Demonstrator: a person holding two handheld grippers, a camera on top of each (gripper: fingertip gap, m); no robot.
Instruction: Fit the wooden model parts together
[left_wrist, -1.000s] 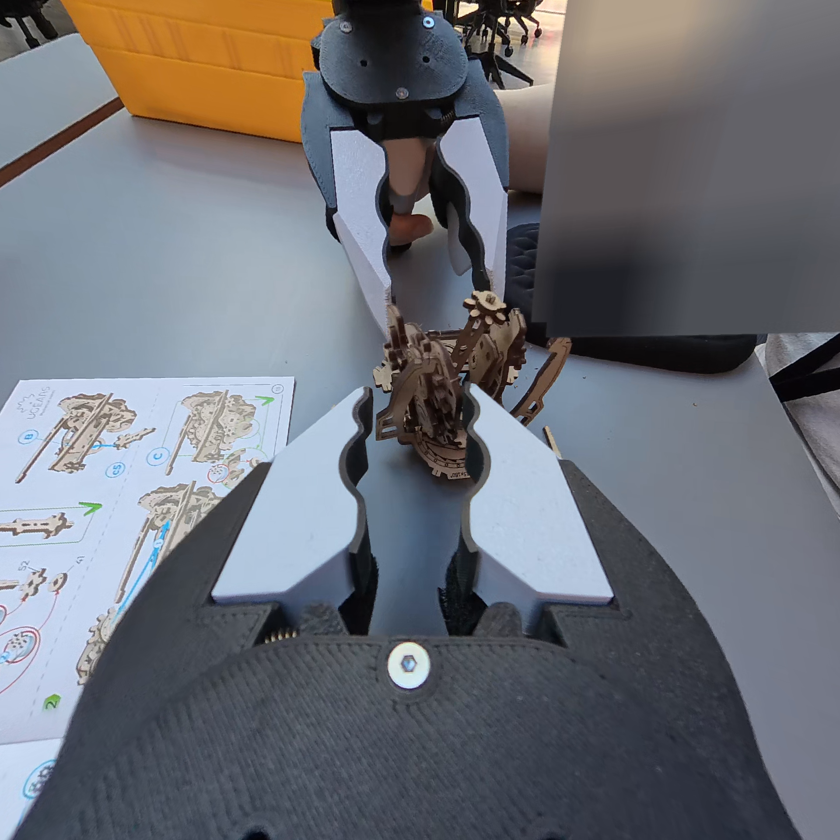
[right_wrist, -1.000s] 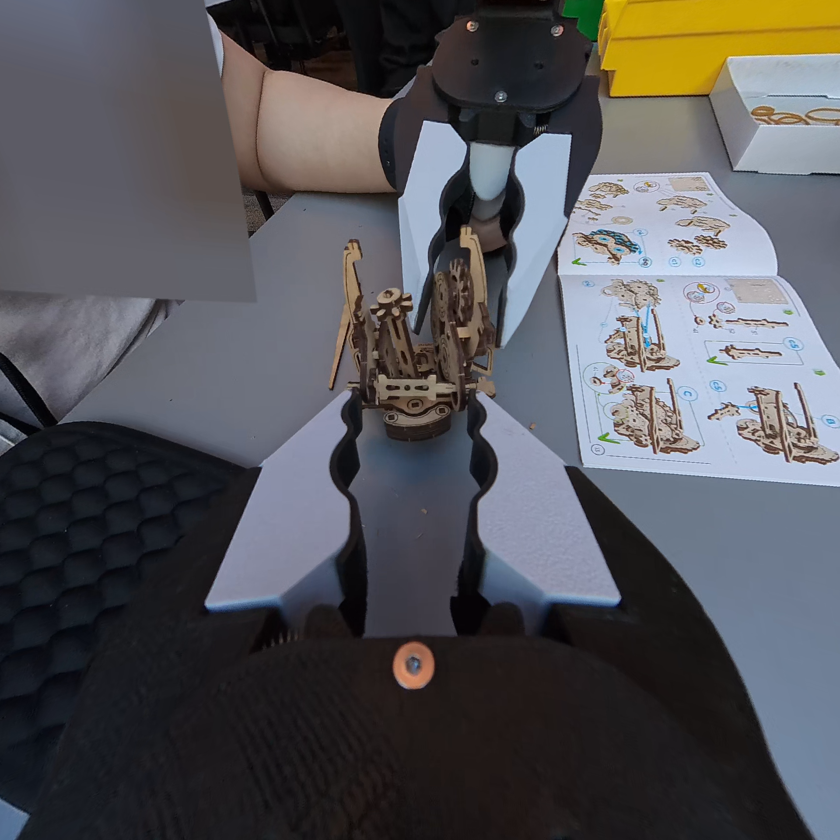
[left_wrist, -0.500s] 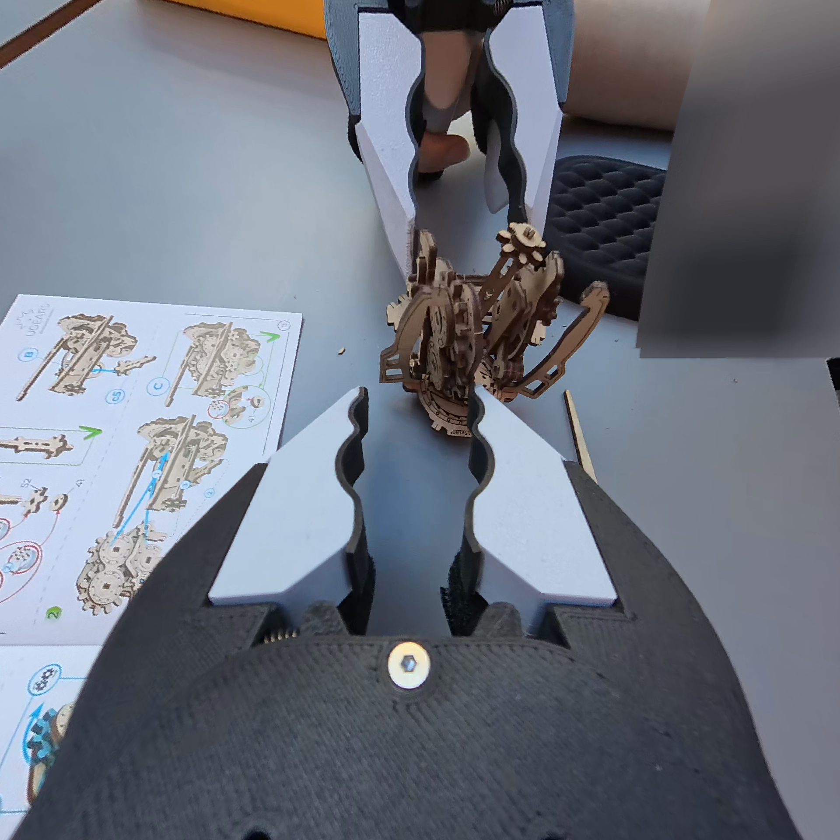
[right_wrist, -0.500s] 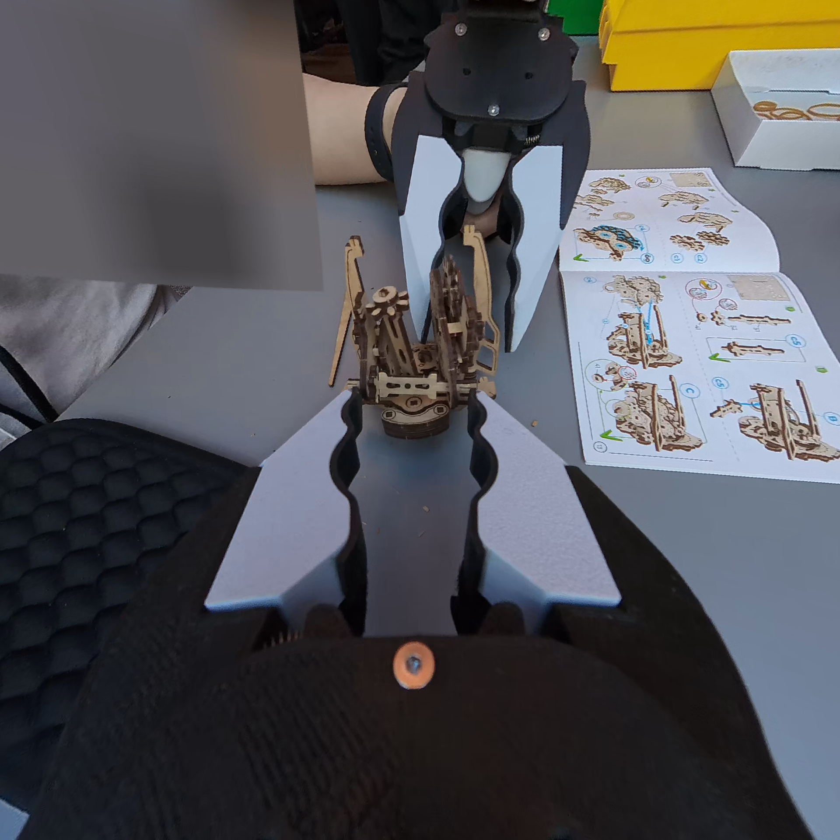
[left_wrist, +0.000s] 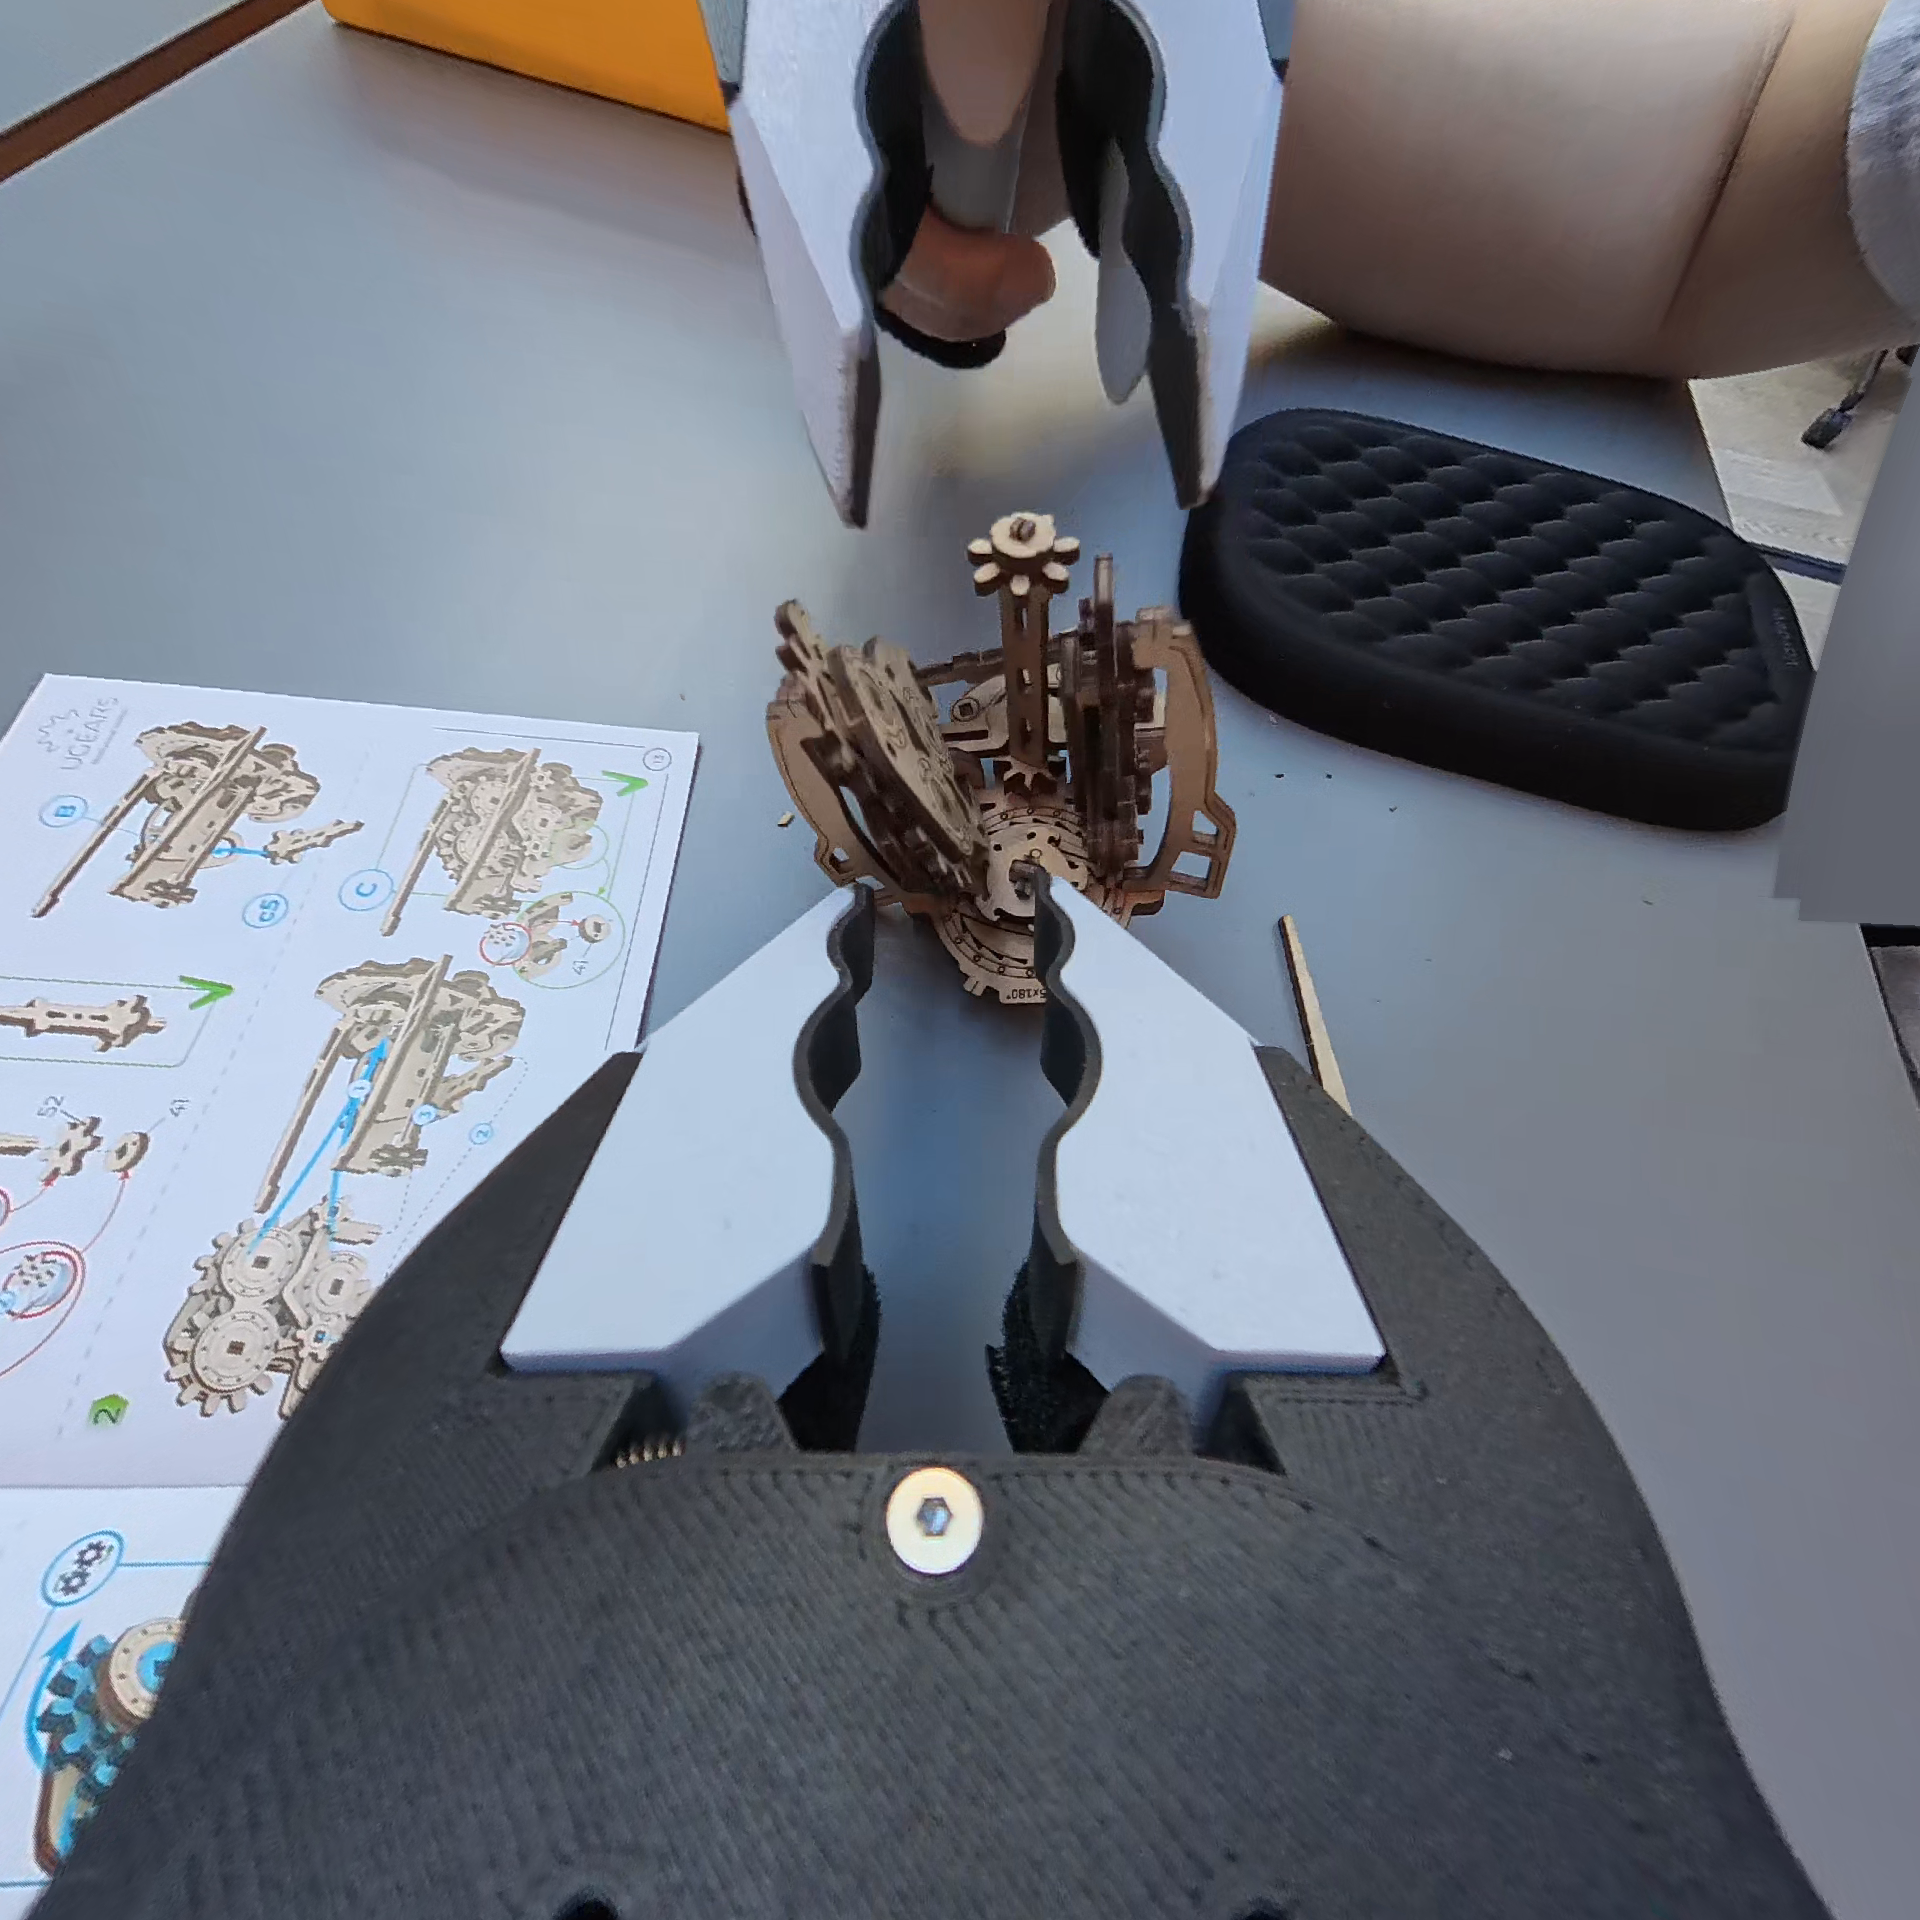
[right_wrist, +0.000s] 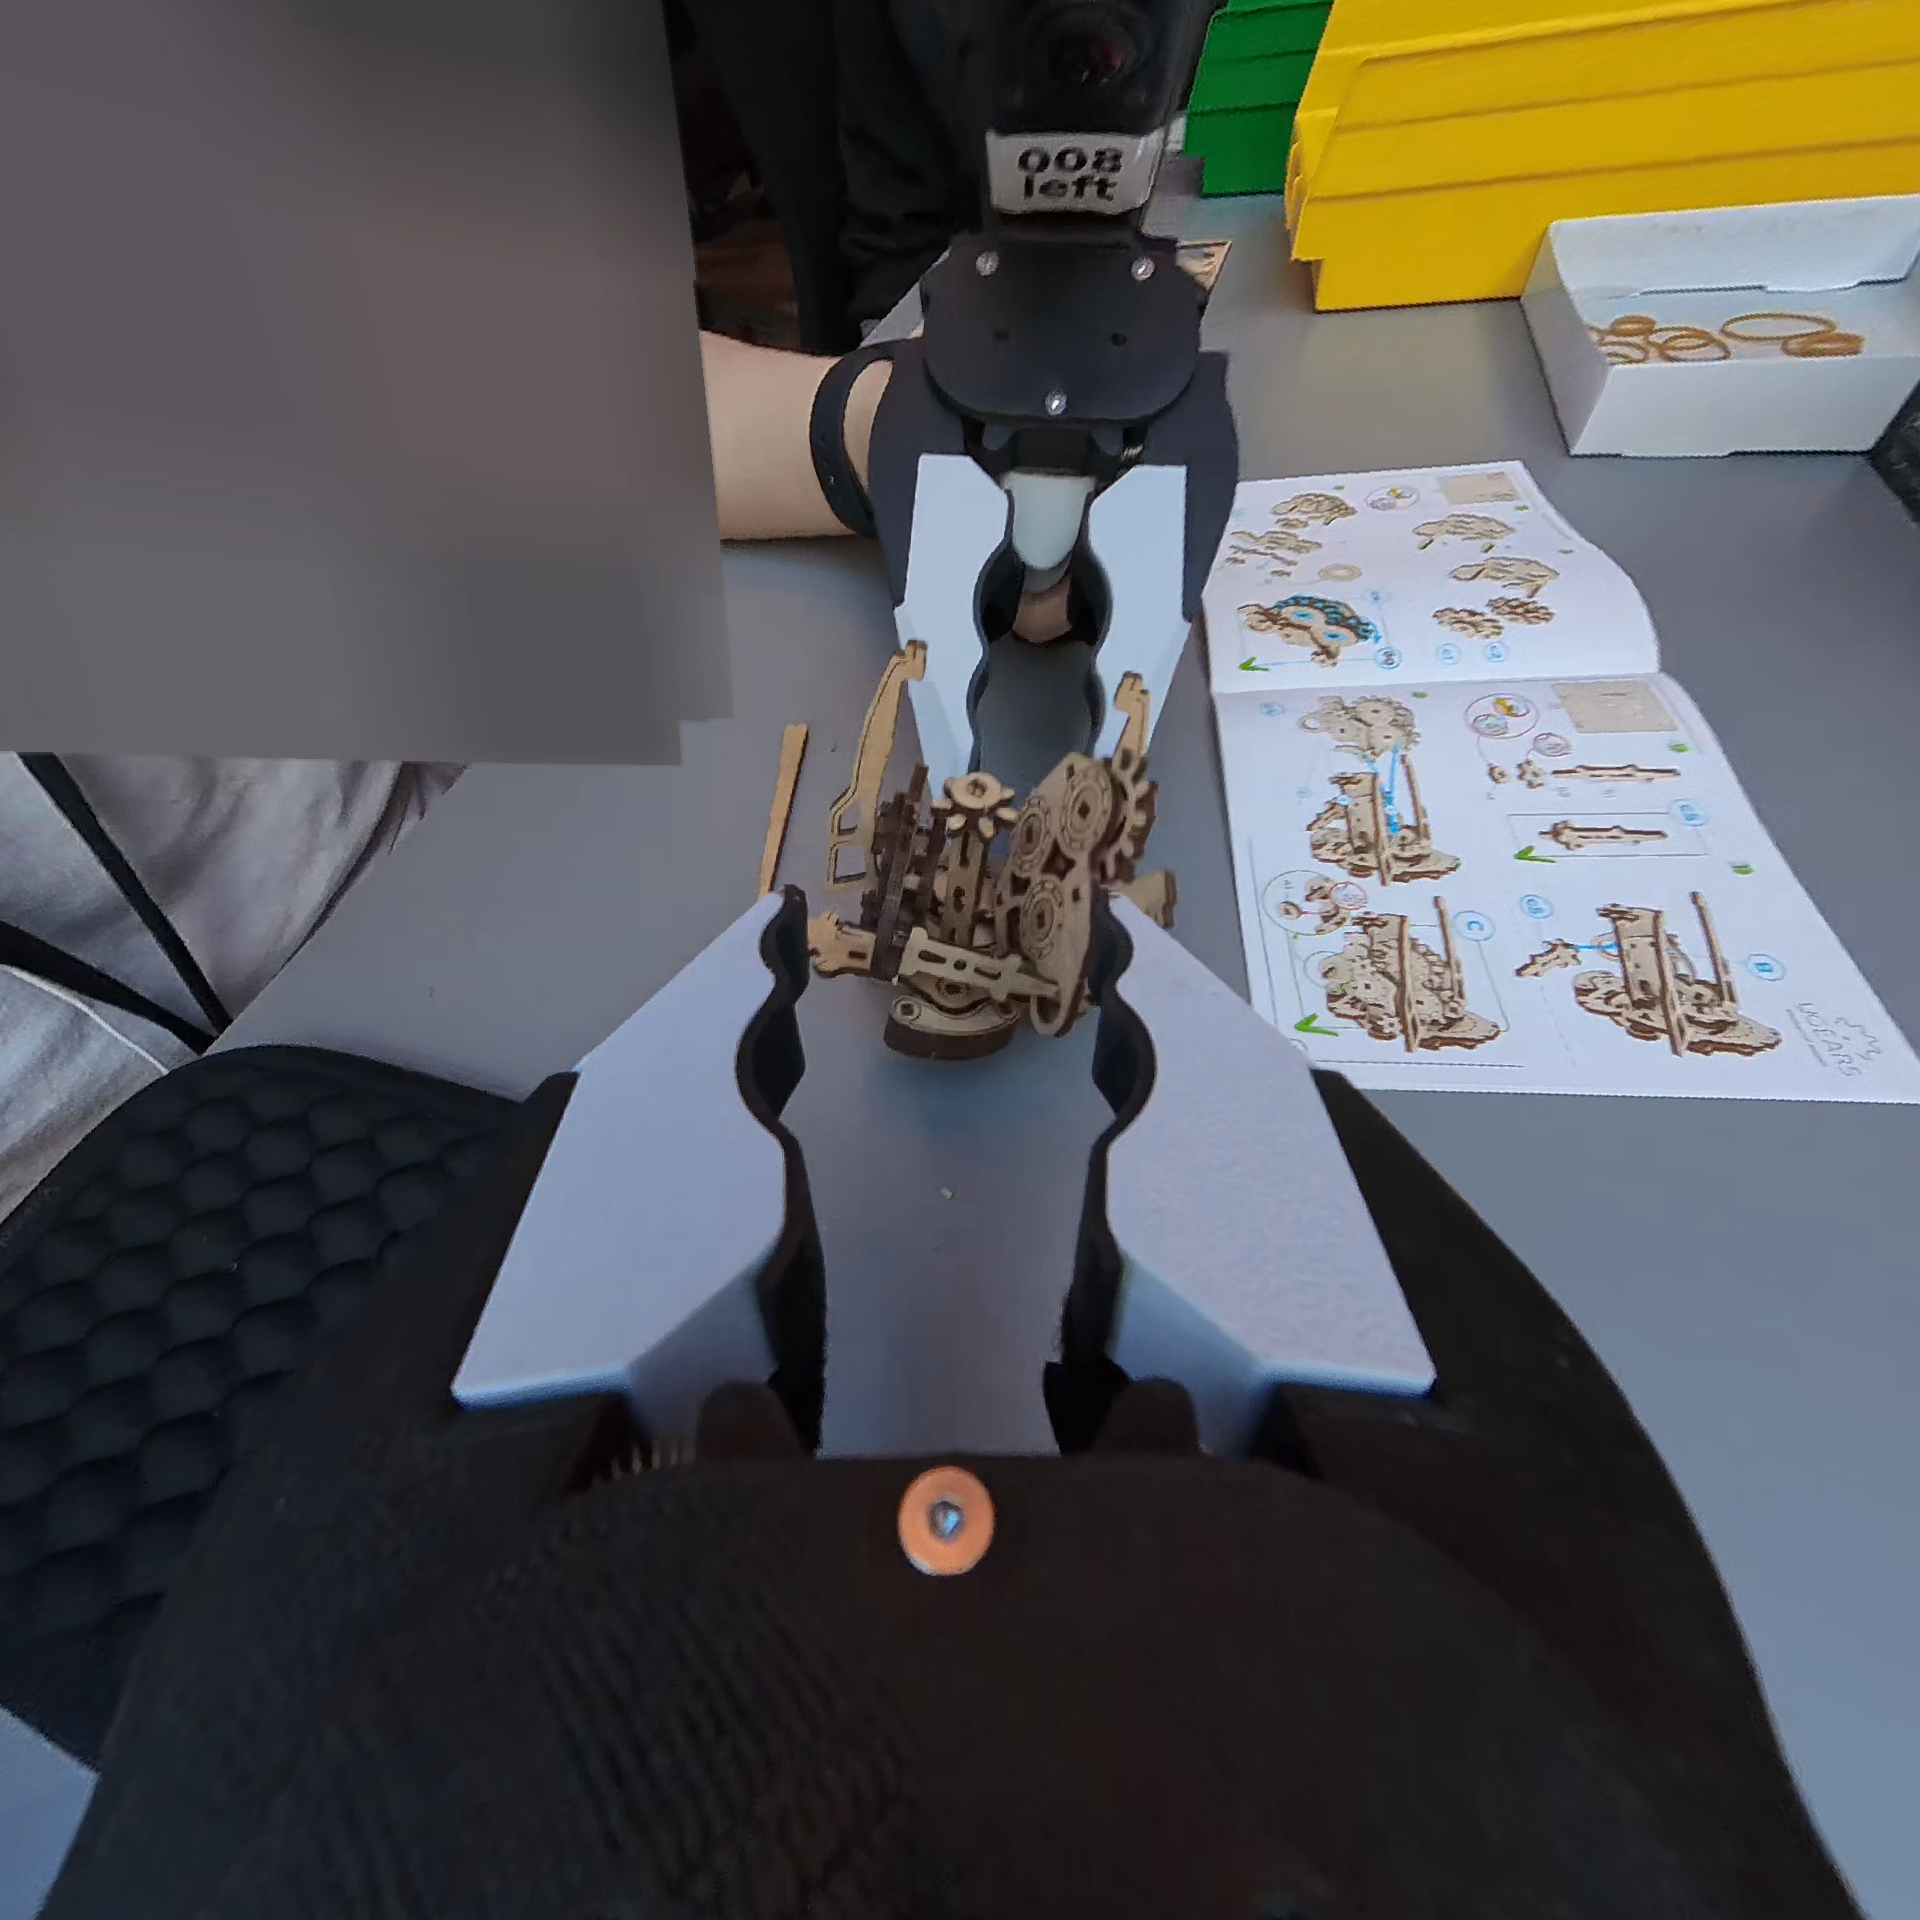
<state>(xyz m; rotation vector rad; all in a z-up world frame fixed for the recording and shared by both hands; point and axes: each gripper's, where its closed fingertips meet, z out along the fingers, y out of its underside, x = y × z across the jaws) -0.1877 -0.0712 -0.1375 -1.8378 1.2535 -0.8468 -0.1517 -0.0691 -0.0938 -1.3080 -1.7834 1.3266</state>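
a: where is the wooden model (left_wrist: 997, 800) sitting?

b: on the grey desk (left_wrist: 416, 416), near its middle, between the two grippers. the instruction sheet (left_wrist: 312, 935) lies flat just beside it, on the left gripper's side. a black honeycomb pad (left_wrist: 1496, 613) lies at the desk edge nearest the person.

a: left gripper (left_wrist: 951, 904)?

b: jaws spread, tips right at the round base of the model. the right-hand tip looks to be touching a small hub low down; cannot tell if the other tip touches. nothing is pinched.

a: right gripper (right_wrist: 951, 930)?

b: also spread, wider than the model's crossbar, tips on either side of it (in the left wrist view it hangs above the model, clear of the small cog on the upright post). it holds nothing.

a: any loose parts?

b: a thin wooden strip (left_wrist: 1311, 1008) lies on the desk just beside the model. a white box (right_wrist: 1725, 343) with light rings in it stands toward the far corner, by the yellow bins (right_wrist: 1600, 135).

a: step in hand?

b: judgement: steadying and lining up the half-built model from both ends, no new piece brought to it yet. gear stacks and side arms look seated, so the task seems well along but not finished.

a: next move calls for?

b: one gripper closing gently on the sturdy base, not on the thin arms or cogs, so the other is free to fetch the strip. risk: the model tips or a cog shifts under a hard squeeze.
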